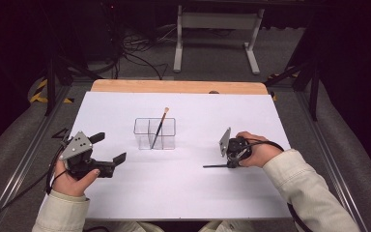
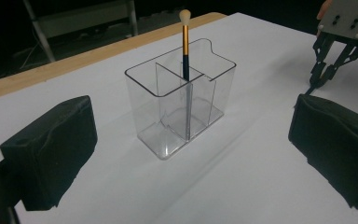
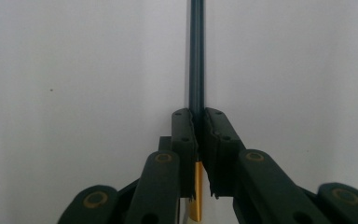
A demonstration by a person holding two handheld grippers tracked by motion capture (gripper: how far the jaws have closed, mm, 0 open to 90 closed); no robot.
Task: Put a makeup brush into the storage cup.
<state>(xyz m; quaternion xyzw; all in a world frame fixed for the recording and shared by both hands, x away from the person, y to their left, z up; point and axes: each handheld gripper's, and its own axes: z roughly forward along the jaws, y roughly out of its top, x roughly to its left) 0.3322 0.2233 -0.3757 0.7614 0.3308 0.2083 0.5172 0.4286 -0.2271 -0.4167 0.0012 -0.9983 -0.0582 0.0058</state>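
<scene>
Brushes were the work in hand: in the high view one brush (image 1: 158, 129) leaned in the clear organizer (image 1: 144, 137) at mid-table, while a second brush (image 1: 216, 166) lay on the white table (image 1: 183, 193) under the right gripper (image 1: 230, 163). The left gripper (image 1: 110, 151) waited well apart, jaws spread and empty.

From the left gripper view, the organizer (image 2: 168, 116) showed a free compartment beside the standing brush (image 2: 185, 56); the right gripper (image 2: 317, 81) pointed down at the table.

Through the right gripper view, the jaws were clamped on the dark handle (image 3: 196, 60) near its gold ferrule (image 3: 197, 191). A good lift would probably come straight up, then tilt handle-down over that free compartment.
</scene>
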